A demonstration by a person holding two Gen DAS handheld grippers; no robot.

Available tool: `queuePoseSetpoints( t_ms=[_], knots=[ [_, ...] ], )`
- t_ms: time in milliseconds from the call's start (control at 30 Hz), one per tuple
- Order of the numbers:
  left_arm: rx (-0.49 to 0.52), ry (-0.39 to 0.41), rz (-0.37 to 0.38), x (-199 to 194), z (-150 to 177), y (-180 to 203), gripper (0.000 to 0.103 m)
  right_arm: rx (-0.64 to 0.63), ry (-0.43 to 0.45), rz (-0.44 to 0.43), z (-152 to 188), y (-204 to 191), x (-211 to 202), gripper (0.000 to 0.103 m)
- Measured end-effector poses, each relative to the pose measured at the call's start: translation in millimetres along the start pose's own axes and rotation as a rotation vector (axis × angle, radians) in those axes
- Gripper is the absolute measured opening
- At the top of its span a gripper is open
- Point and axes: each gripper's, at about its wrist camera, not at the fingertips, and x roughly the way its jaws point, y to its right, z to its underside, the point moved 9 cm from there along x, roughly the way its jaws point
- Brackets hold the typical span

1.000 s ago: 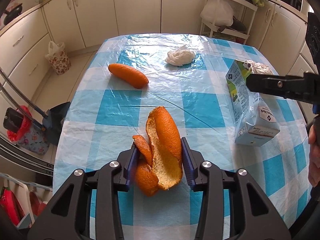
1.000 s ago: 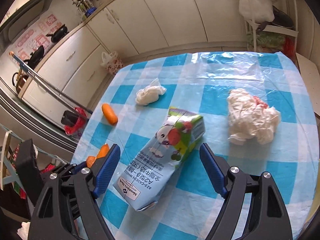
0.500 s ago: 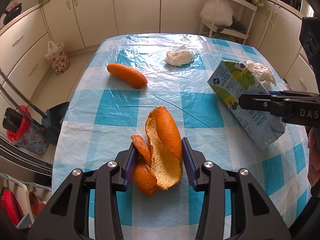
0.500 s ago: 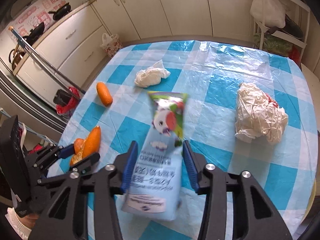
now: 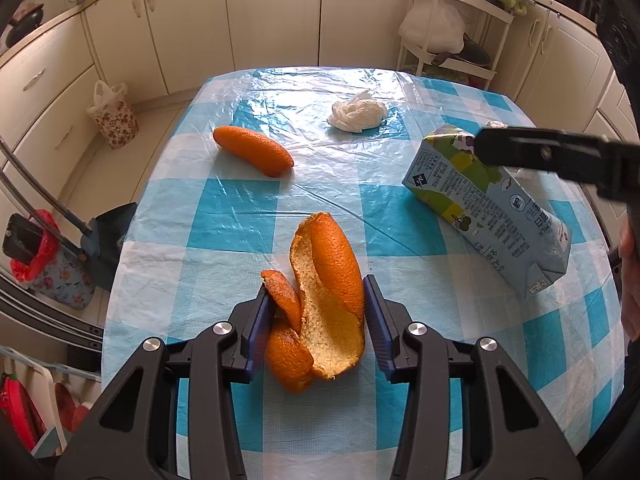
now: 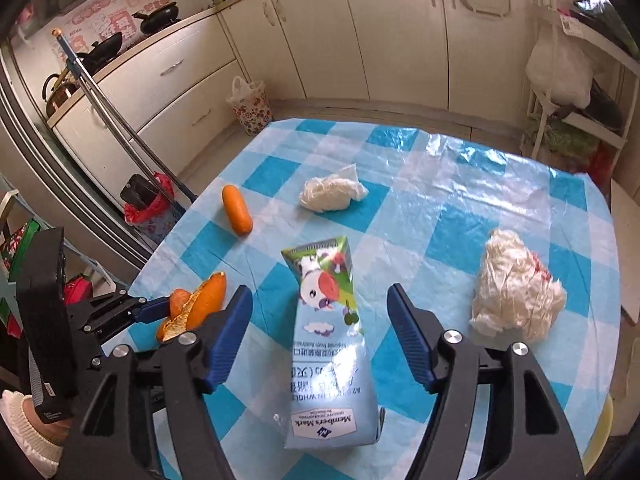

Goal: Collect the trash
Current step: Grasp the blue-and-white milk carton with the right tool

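My left gripper (image 5: 318, 316) is shut on a curled orange peel (image 5: 320, 296), held just above the checked tablecloth (image 5: 240, 232); it also shows in the right wrist view (image 6: 192, 304). My right gripper (image 6: 318, 336) is open, its jaws wide on either side of a blue and green milk carton (image 6: 330, 344) that lies on the cloth without touching either pad. The carton (image 5: 488, 204) also shows in the left wrist view, under the right gripper's finger (image 5: 532, 152).
A second piece of orange peel (image 5: 252, 150) and a small white tissue wad (image 5: 358, 112) lie farther back. A large crumpled white paper (image 6: 516, 288) lies right of the carton. A dustpan and broom (image 5: 100, 236) stand on the floor to the left.
My right gripper had closed on the carton and turned it lengthwise; it has now opened wide and the carton lies free between the jaws. The left gripper still holds the peel.
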Motion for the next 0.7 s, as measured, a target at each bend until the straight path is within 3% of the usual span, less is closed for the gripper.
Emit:
queuePoseSetpoints(
  t_ms=[200,500,600,700],
  knots=[
    [0.002,-0.006,0.015,1,-1,-1,0.041,0.036,-0.029,-0.008,-43,7,23,0.068],
    [0.029,-0.002,0.028,0,0,-1,0.041,-0.018,-0.136,0.05,-63,9,52,0.068],
    [0.023,-0.003,0.045,-1,0,-3,0.041,-0.031,-0.158,0.024,-50,1,45,0.068],
    [0.015,-0.004,0.051,-1,0,-4,0.038,-0.07,-0.197,0.037,-15,-3,33,0.07]
  ],
)
